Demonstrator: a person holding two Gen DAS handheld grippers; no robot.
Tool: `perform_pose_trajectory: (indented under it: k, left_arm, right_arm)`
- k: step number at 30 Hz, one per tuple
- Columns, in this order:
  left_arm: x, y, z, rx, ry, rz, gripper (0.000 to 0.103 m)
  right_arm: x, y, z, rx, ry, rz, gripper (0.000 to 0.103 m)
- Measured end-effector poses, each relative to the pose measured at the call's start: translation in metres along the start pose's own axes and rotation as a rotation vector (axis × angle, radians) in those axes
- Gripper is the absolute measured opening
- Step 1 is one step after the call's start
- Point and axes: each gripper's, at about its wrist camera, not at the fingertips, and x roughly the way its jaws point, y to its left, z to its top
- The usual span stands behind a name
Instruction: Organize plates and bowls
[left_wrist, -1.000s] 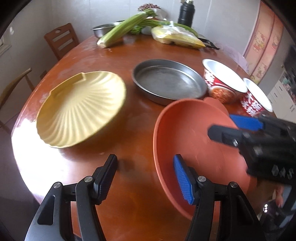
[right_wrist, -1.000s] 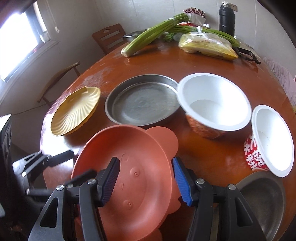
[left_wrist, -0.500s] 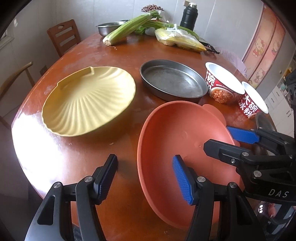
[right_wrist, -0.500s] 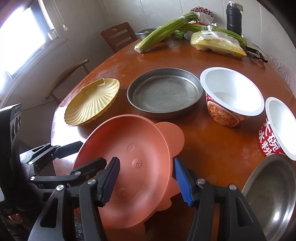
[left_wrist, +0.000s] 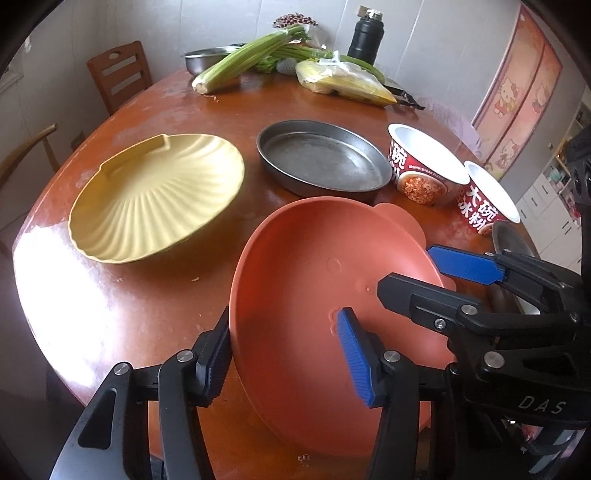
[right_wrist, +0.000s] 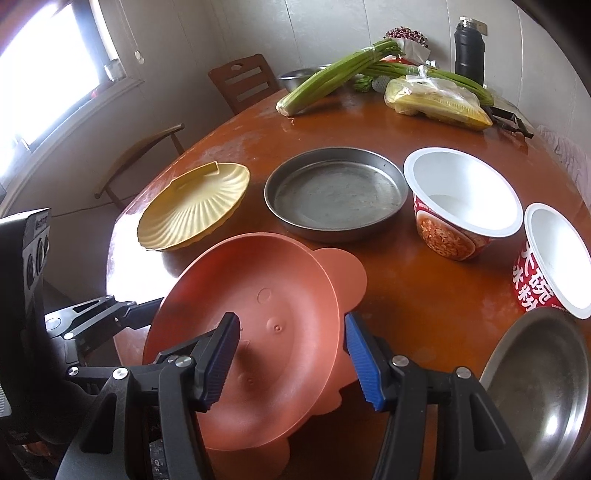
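An orange plate with ear-shaped tabs (left_wrist: 317, 280) (right_wrist: 266, 321) lies tilted at the near edge of the round wooden table (left_wrist: 155, 302). My left gripper (left_wrist: 284, 350) is open, its jaws straddling the plate's left rim. My right gripper (right_wrist: 288, 354) is open, its jaws straddling the plate's right rim, and also shows in the left wrist view (left_wrist: 439, 273). A yellow shell plate (left_wrist: 155, 195) (right_wrist: 195, 210), a grey metal pan (left_wrist: 325, 158) (right_wrist: 336, 192) and two red-and-white paper bowls (right_wrist: 461, 199) (right_wrist: 554, 258) stand behind.
A steel bowl (right_wrist: 539, 376) sits at the near right edge. Celery (right_wrist: 340, 74), a bag of corn (right_wrist: 439, 103), a black flask (right_wrist: 469, 48) and another steel bowl (left_wrist: 207, 61) lie at the far side. Wooden chairs (right_wrist: 243, 81) stand at the left.
Both grippers have closed in on the orange plate from either side; the left one's jaws now straddle its rim. The plate stands more tilted.
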Motion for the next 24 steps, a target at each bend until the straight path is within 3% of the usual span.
perform_pose_trajectory:
  k: [6, 24]
  left_arm:
    - [-0.001, 0.002, 0.007, -0.013, 0.011, -0.011, 0.056]
    - [-0.027, 0.031, 0.035, -0.064, -0.063, -0.011, 0.056]
  right_arm:
    - [-0.006, 0.0, 0.003, 0.022, -0.005, 0.005, 0.059]
    - [-0.015, 0.024, 0.039, 0.007, -0.05, 0.019, 0.059]
